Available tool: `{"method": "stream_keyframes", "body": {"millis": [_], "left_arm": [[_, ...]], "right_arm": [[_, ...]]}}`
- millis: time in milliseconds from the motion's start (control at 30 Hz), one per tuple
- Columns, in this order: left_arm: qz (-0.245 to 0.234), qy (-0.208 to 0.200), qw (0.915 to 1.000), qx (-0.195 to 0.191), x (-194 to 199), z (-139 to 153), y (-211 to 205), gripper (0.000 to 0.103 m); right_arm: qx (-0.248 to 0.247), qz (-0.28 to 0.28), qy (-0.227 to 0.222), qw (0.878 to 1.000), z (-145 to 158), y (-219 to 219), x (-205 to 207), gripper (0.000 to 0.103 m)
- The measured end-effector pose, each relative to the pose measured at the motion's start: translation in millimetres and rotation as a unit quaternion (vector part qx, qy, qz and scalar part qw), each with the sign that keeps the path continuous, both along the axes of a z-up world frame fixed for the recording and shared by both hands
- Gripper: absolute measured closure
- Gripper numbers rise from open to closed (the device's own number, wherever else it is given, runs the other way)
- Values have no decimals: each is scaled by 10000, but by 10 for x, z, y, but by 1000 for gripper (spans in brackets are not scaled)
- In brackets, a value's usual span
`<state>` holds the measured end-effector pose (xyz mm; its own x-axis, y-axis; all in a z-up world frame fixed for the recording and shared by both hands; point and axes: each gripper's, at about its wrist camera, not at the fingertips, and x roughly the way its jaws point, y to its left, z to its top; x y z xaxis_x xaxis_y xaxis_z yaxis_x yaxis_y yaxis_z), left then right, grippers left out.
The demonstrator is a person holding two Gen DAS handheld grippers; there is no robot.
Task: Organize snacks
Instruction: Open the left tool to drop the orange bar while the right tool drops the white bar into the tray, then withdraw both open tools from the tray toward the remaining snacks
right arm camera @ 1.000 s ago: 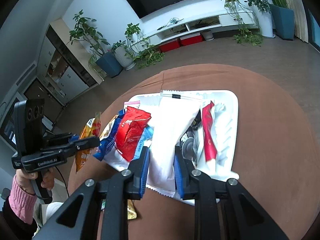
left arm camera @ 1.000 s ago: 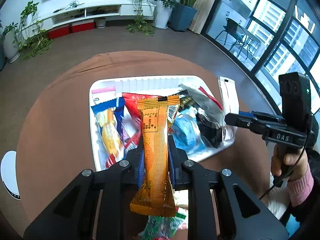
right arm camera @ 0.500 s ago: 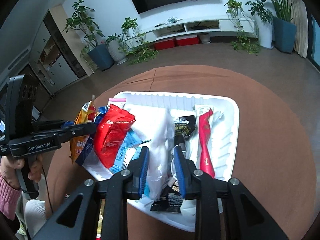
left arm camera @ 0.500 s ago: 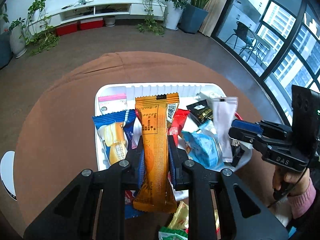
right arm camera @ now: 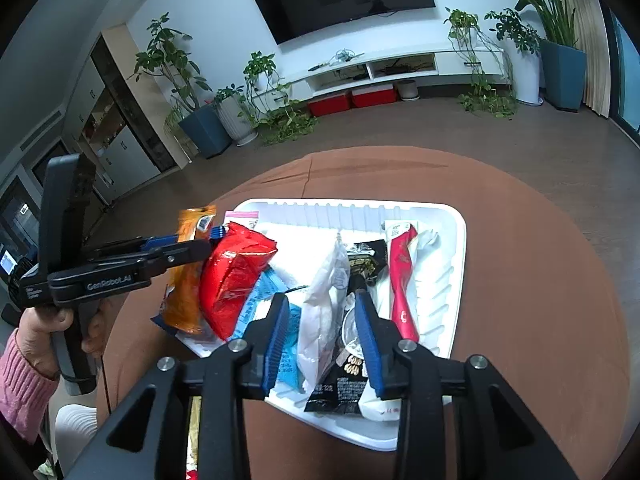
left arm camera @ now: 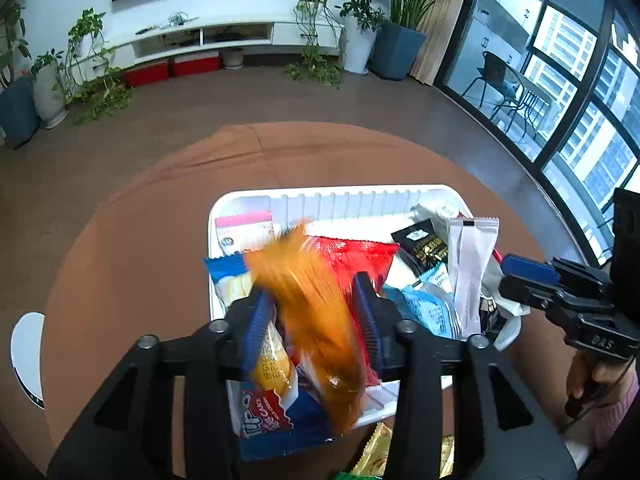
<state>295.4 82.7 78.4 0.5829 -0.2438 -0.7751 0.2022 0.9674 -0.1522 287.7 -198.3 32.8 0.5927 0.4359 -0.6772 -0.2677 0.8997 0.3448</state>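
Note:
A white tray point(left arm camera: 340, 200) on the round brown table holds several snack packs. My left gripper point(left arm camera: 310, 300) is open over the tray's near left part; a blurred orange bar pack point(left arm camera: 316, 320) drops between its spread jaws. It also shows in the right wrist view point(right arm camera: 184, 280), beside the left gripper point(right arm camera: 188, 246). My right gripper point(right arm camera: 322, 316) is open over the tray point(right arm camera: 456, 272); a white pack point(right arm camera: 324, 312) lies loose between its jaws, on the pile. That white pack shows in the left wrist view point(left arm camera: 470, 264), next to the right gripper point(left arm camera: 524, 270).
In the tray lie a red bag point(right arm camera: 232, 276), a light blue pack point(left arm camera: 428, 308), a black pack point(left arm camera: 422, 246), a red stick pack point(right arm camera: 402, 280) and a blue cake pack point(left arm camera: 268, 416). Loose gold packs point(left arm camera: 376, 452) lie on the table near me. A white object point(left arm camera: 26, 352) sits at the table's left edge.
My left gripper has opened and the orange pack is falling from it into the tray. My right gripper has opened and let go of the white pack, which now lies on the pile.

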Motion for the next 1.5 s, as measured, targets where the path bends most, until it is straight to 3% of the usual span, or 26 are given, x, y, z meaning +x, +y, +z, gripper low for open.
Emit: {"method": "stream_keyframes", "body": {"millis": [333, 667, 967, 1500], "left_arm": [[48, -194, 9998, 18, -85, 72, -46, 63], [-63, -402, 9991, 80, -642, 184, -40, 62], [-189, -185, 9995, 158, -1104, -12, -75, 62], [-263, -188, 9994, -126, -905, -25, -146, 62]], "right_arm": [[80, 71, -116, 9999, 83, 24, -159, 64], [162, 262, -248, 9992, 177, 122, -535, 58], [39, 662, -229, 9975, 101, 384, -915, 54], [-104, 911, -84, 9958, -93, 619, -1066, 55]]}}
